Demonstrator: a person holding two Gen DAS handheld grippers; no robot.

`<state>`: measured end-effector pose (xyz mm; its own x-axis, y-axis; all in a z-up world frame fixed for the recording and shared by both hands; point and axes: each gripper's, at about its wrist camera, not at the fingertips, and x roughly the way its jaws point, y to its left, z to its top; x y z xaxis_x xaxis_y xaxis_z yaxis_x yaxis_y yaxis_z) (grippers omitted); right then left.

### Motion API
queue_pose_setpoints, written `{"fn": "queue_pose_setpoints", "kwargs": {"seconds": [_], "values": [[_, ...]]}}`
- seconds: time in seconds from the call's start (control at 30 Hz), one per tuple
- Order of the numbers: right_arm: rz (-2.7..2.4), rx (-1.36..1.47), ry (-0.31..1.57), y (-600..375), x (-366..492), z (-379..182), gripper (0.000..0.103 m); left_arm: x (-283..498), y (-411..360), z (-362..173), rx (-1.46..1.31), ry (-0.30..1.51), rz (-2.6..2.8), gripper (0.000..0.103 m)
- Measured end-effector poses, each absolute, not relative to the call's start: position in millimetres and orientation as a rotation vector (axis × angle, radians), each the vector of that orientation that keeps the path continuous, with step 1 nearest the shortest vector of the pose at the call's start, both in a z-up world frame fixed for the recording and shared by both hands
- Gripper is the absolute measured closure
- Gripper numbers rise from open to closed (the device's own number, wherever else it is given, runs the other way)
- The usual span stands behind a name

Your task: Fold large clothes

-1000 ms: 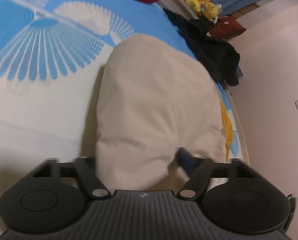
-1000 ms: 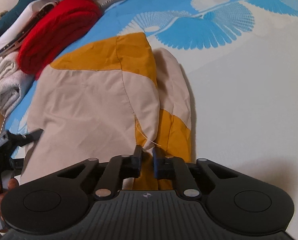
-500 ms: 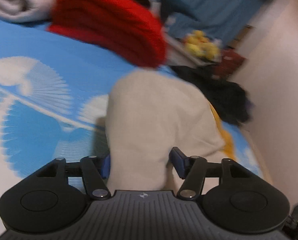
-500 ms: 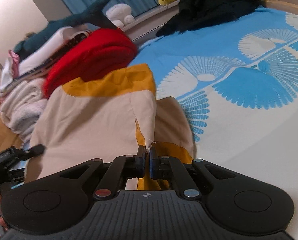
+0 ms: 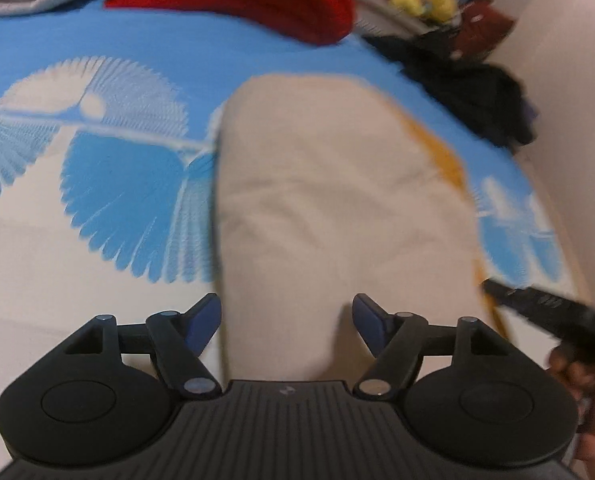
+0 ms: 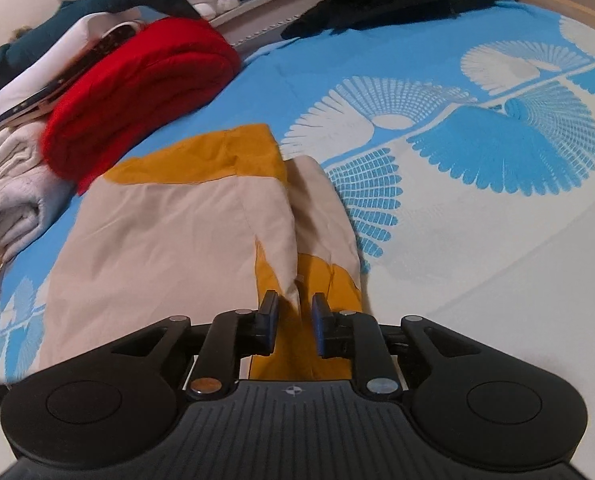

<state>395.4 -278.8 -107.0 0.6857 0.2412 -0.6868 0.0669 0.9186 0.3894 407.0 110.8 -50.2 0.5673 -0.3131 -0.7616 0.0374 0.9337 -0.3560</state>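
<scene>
- Left wrist view: left gripper (image 5: 285, 322), jaws spread wide, nothing between the pads; the beige garment (image 5: 337, 200) lies folded on the bed (image 5: 97, 280), its near edge between the fingers.
- Right wrist view: right gripper (image 6: 293, 326), jaws parted around a mustard-and-beige corner, not pinching; garment (image 6: 169, 232) beside a red bundle (image 6: 137, 88).
- Handling, judged: light, limp cloth; best pinched at corners or hems.

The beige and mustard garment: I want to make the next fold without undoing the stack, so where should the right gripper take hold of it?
Probably the near corner of the beige and mustard garment, where the layered edges meet between the open right gripper. Come in low from the near side, along the bedspread; the hems there lie loose and pinchable together.
</scene>
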Motion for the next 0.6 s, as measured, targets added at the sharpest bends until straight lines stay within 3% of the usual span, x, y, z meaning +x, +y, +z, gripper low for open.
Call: {"fn": "queue_pose_setpoints", "kwargs": {"seconds": [0.03,0.1,0.13,0.2,0.33,0.37,0.43,0.47,0.6], "values": [[0.122,0.400,0.824,-281.0,391.3,-103.9,0.076,404.7,109.1,-42.7,-0.296,0.943,-0.229,0.025],[0.154,0.385,0.871,-285.5,380.5,-100.5,0.057,396.8,100.0,-41.8,-0.240,0.997,-0.277,0.023],[0.167,0.376,0.913,-287.4,375.2,-102.5,0.056,396.4,96.9,-47.3,-0.224,1.041,-0.295,0.023],[0.188,0.362,0.989,-290.7,365.1,-111.3,0.053,393.2,97.2,-68.7,-0.240,1.125,-0.301,0.011],[0.190,0.378,1.037,-298.9,350.1,-126.7,0.052,389.1,114.8,-99.2,-0.464,1.149,-0.318,0.014],[0.195,0.392,1.040,-299.4,348.8,-127.9,0.056,387.4,112.9,-101.8,-0.476,1.130,-0.321,0.017],[0.213,0.422,1.032,-299.9,347.8,-126.9,0.085,384.4,106.0,-100.8,-0.455,1.087,-0.326,0.024],[0.214,0.431,1.012,-300.0,347.8,-123.8,0.094,382.3,104.1,-96.8,-0.454,1.068,-0.338,0.031],[0.203,0.445,0.952,-300.9,349.0,-111.6,0.095,381.1,101.5,-85.3,-0.419,1.033,-0.333,0.030]]}}
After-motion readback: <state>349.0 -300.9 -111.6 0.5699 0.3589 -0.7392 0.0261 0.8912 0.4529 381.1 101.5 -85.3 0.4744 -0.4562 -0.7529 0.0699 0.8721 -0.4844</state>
